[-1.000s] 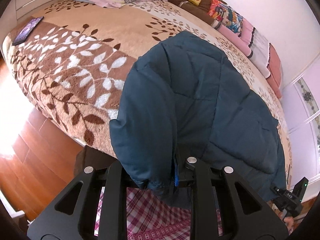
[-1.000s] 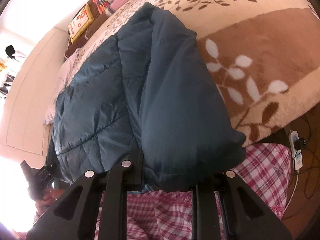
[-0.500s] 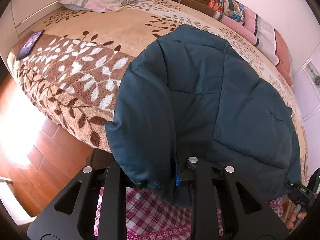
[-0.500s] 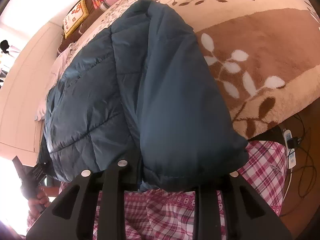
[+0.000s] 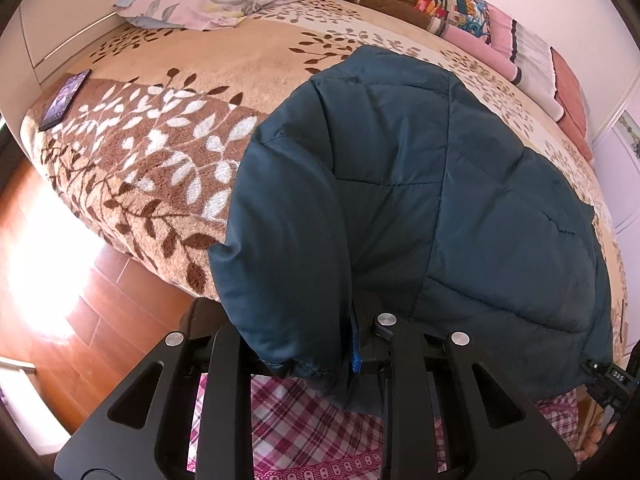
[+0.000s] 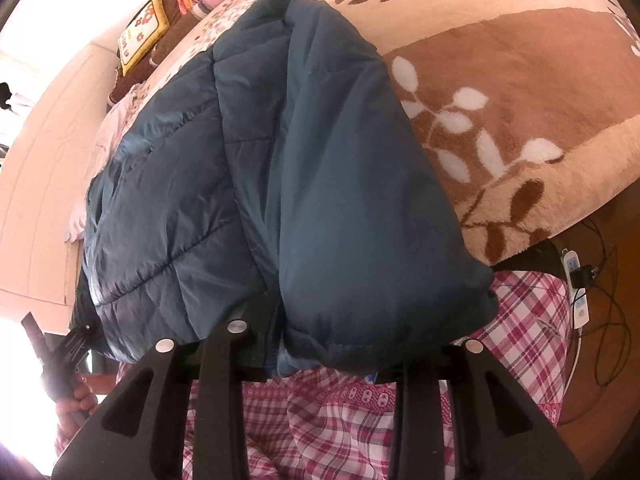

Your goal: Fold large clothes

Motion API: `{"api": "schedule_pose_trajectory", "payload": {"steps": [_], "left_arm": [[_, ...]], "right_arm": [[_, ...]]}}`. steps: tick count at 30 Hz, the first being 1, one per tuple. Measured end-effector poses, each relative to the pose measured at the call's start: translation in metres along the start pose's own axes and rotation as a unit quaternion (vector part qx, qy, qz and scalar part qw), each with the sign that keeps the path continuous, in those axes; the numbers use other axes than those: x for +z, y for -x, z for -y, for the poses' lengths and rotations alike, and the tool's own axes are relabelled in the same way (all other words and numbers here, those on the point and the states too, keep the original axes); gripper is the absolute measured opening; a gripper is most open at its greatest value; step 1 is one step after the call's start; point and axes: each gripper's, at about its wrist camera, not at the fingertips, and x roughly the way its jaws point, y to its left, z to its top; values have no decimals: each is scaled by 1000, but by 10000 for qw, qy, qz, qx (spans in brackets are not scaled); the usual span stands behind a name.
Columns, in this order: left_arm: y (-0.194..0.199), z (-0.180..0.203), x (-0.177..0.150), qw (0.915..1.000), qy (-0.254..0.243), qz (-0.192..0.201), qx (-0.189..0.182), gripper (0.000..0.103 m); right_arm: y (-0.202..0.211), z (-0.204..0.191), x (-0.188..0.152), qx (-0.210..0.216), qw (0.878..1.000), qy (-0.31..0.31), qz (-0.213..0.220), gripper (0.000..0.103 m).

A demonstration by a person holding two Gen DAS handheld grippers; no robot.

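Note:
A dark teal quilted jacket (image 5: 420, 184) lies on the bed, its near end hanging over the bed's edge. My left gripper (image 5: 308, 344) is shut on the jacket's left corner, where a sleeve is folded in. My right gripper (image 6: 320, 348) is shut on the jacket (image 6: 280, 168) at its right corner, under the other folded sleeve. The fabric hides the fingertips of both grippers. The right gripper's tip also shows at the right edge of the left wrist view (image 5: 608, 376), and the left gripper's tip at the left edge of the right wrist view (image 6: 76, 340).
The bed wears a brown and cream leaf-pattern blanket (image 5: 160, 160). A phone (image 5: 64, 98) lies at its left corner. A pillow (image 5: 224, 0) and folded bedding (image 5: 520, 44) lie at the far side. A power strip (image 6: 576, 288) with cables lies on the wooden floor (image 5: 52, 300).
Both grippers have moved forward and up with the jacket's near edge held. The jacket fills more of both views. The grip has not changed.

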Motion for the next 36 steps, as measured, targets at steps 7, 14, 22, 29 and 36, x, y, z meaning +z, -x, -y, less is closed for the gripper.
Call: {"api": "schedule_pose_trajectory", "payload": {"steps": [7,14,22,29,36], "left_arm": [[0,-1,0,10000,7,-2,-4,24],[0,0,-2,10000,24,-21,-7,25],[-2,-2,-4,9999,80,-77,11,32],[-6,-5,-3,9998,125,-160,85,50],[-9,-11,-3,9991,305,-225,-178,66]], "right_arm": [[5,-8,-4,-290,9994,179,-70,45],[2,-4,-6,-308,9994,72,-118,53],[0,-1,-7,-275,9995,32,-149,55],[-3,1,-8,-245,9995,-12,-186,56],[9,-10,-14,-435,9978,383,-314,56]]}}
